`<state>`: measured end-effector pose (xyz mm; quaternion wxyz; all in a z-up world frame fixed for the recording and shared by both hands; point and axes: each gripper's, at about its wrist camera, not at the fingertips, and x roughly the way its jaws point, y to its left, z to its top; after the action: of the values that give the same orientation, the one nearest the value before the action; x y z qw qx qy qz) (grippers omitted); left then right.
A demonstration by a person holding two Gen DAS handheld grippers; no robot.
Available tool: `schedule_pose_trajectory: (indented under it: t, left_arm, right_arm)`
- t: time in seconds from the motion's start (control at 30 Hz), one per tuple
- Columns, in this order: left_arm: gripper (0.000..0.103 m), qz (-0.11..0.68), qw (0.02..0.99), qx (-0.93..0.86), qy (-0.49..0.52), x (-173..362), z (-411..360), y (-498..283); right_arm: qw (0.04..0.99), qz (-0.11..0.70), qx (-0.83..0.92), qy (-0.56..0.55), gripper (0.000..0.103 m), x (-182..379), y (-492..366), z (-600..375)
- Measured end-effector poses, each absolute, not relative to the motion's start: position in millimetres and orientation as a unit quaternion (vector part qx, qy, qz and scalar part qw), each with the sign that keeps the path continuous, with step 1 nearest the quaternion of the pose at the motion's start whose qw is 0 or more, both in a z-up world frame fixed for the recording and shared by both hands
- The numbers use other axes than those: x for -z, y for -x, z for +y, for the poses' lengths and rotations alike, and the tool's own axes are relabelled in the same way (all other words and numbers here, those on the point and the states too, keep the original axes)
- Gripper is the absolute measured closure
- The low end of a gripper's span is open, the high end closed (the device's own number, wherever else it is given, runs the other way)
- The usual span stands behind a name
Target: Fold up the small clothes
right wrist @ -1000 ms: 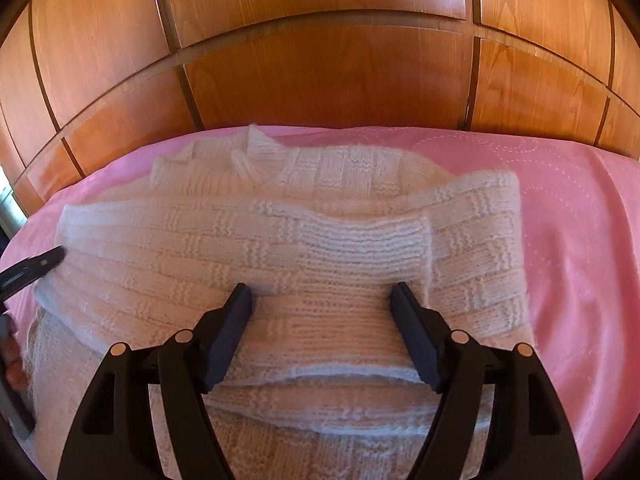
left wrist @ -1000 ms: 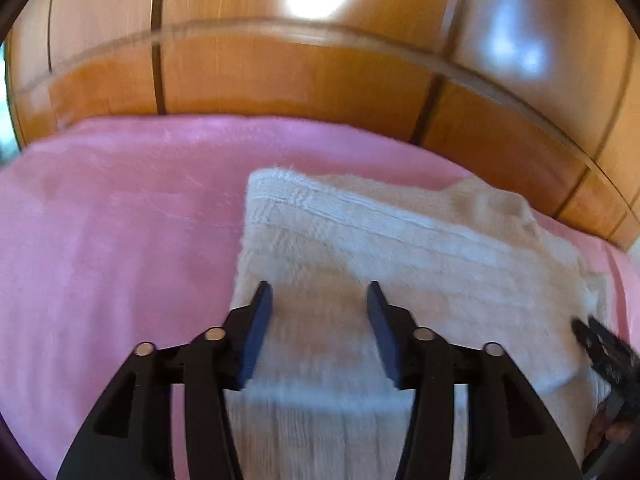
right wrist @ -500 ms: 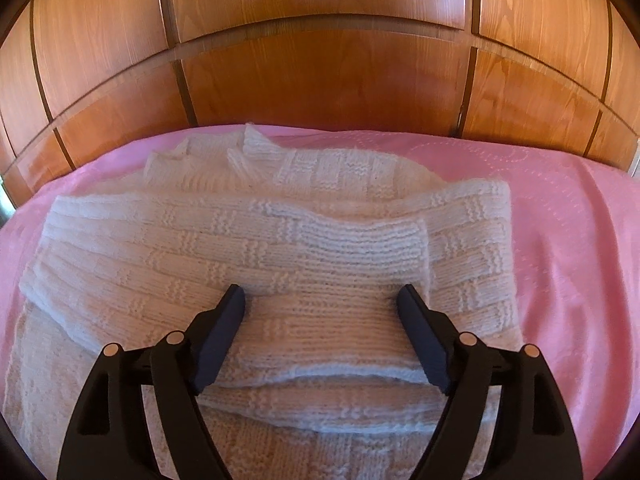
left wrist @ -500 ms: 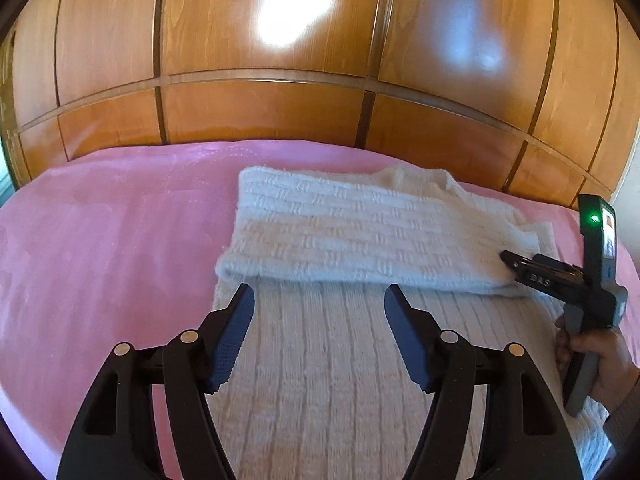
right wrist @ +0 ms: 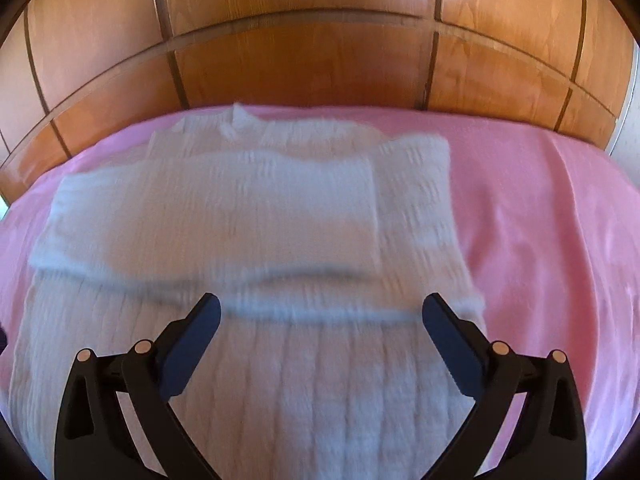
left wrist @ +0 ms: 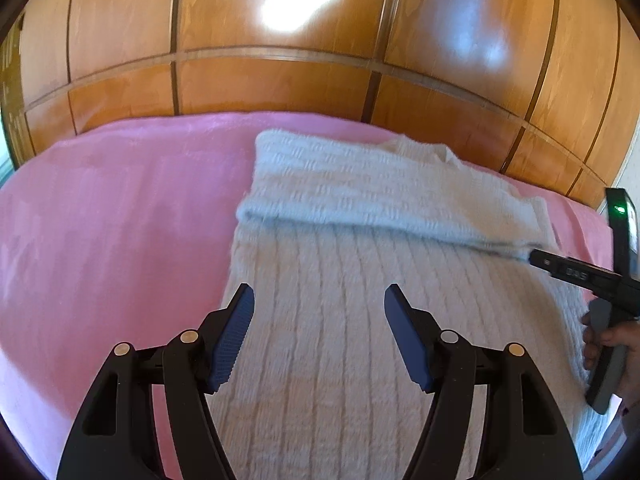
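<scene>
A white knitted sweater [left wrist: 340,320] [right wrist: 248,240] lies flat on the pink bedspread [left wrist: 100,220] [right wrist: 540,220], its sleeves folded across the chest as a band [left wrist: 380,196]. My left gripper [left wrist: 319,300] hovers open above the sweater's lower left part, nothing between its fingers. My right gripper [right wrist: 321,308] is over the sweater's lower body, its jaws opening wide with nothing pinched between them. From the left wrist view, the right gripper's tip [left wrist: 560,268] sits by the folded band's right end, held by a hand [left wrist: 612,344].
A glossy wooden panelled headboard [left wrist: 280,80] [right wrist: 320,60] rises right behind the bed's far edge. Bare pink bedspread stretches left of the sweater in the left wrist view and right of it in the right wrist view.
Both grippers drew back from the folded sleeve band toward the sweater's lower body. The left jaws widened early; the right jaws kept spreading. The sleeves stay folded.
</scene>
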<state>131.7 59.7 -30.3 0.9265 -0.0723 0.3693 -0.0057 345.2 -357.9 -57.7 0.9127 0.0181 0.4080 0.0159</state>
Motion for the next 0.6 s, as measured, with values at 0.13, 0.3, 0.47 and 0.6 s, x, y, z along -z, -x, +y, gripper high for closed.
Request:
schedule_pose_trajectory:
  t: [0.13,0.3,0.47,0.6]
  left_arm:
    - [0.036,0.385,0.92,0.002,0.081,42.1,69.8,-116.2]
    - [0.036,0.403,0.909,0.005,0.109,52.7,91.5,-84.3]
    - [0.037,0.425,0.897,0.024,0.12,59.8,111.0,-43.0]
    - [0.042,0.437,0.889,0.05,0.128,61.7,120.3,-12.4]
  right_arm:
    - [0.906,0.423,-0.018,-0.01,0.002,63.6,-313.8,-375.0]
    - [0.898,0.437,-0.026,-0.033,0.002,73.6,-265.4,-405.0]
    - [0.891,0.443,-0.073,-0.069,0.004,81.6,-209.1,-422.2]
    - [0.887,0.441,-0.102,-0.097,0.021,82.8,-166.2,-429.8]
